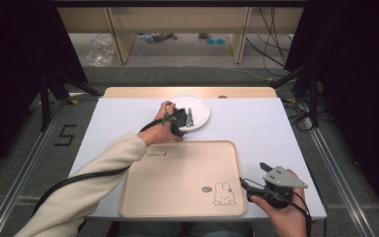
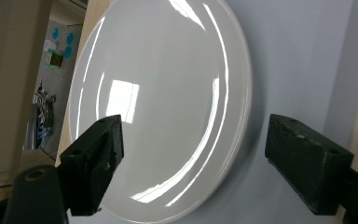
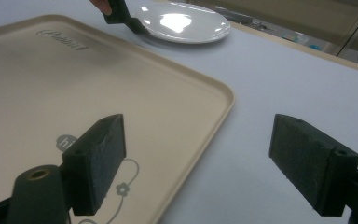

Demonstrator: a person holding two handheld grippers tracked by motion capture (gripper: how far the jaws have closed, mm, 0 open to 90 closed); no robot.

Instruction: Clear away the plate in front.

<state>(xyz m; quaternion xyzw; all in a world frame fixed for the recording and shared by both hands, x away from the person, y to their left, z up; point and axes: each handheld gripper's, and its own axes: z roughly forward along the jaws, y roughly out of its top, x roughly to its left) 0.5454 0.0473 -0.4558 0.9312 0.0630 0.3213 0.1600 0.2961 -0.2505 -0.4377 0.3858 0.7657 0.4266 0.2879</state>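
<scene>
On the light grey table (image 1: 276,128), the left gripper (image 1: 181,120) is wide open around the white plate (image 1: 200,109); the right gripper (image 1: 262,183) is wide open, empty, beside the beige tray (image 1: 177,177).

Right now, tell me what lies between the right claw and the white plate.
In the high view, the beige tray's far right corner and bare table lie between the right claw and the white plate.

Probably a lab: black curtains (image 1: 15,44), floor rails (image 1: 19,173) and loose cables (image 1: 271,44) surround the table (image 1: 261,123).
</scene>
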